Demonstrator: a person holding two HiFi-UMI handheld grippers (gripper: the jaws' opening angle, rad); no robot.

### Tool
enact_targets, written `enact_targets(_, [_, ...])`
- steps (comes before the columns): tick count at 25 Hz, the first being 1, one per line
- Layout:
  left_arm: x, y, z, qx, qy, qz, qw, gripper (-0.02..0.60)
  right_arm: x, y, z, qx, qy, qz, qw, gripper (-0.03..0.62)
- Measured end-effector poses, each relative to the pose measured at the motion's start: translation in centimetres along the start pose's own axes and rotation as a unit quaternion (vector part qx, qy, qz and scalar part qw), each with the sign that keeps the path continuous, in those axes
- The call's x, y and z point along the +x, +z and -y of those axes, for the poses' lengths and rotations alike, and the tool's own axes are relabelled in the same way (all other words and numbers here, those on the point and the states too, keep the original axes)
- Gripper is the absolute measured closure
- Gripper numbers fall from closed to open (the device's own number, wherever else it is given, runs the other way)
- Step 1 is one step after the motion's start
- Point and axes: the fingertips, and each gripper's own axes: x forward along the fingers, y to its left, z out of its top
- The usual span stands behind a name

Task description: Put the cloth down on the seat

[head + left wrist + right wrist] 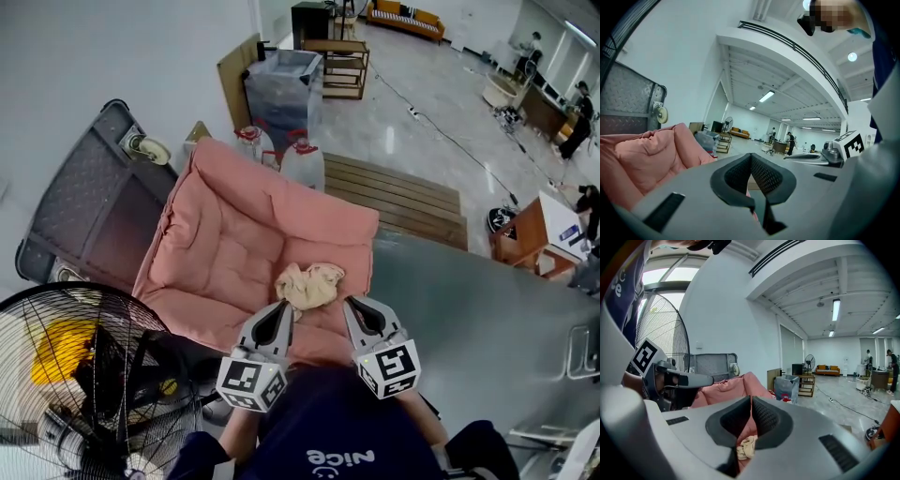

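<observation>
Here we record the pink seat (225,244) first. The head view shows it whole, filling the middle of the scene, whereas each gripper view catches only its padded back at the left. Far left of it a grey cart (94,197) stands on end. Near left stands a large fan (75,375), which the right gripper view shows behind the other gripper and the left gripper view does not show at all. We hold the left gripper (283,307) and the right gripper (352,306) side by side over the near edge of the seat. Their own views settle the fingers: both pairs are pressed together, with nothing pinched between them. The cream cloth (307,284) lies crumpled on the seat close to that near edge, just beyond the two sets of tips and between them. The right gripper view shows it below its closed jaws; from the left gripper view we cannot confirm it.
</observation>
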Motion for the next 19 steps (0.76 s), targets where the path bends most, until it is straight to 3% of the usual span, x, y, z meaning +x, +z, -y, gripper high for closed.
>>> enact_targets(19, [0.4,-0.9,-0.9,-0.006,0.002,-0.013,0.9999,0.561,1.2,-0.8,-0.4,-0.008,0.019,-0.012,1.000,0.542])
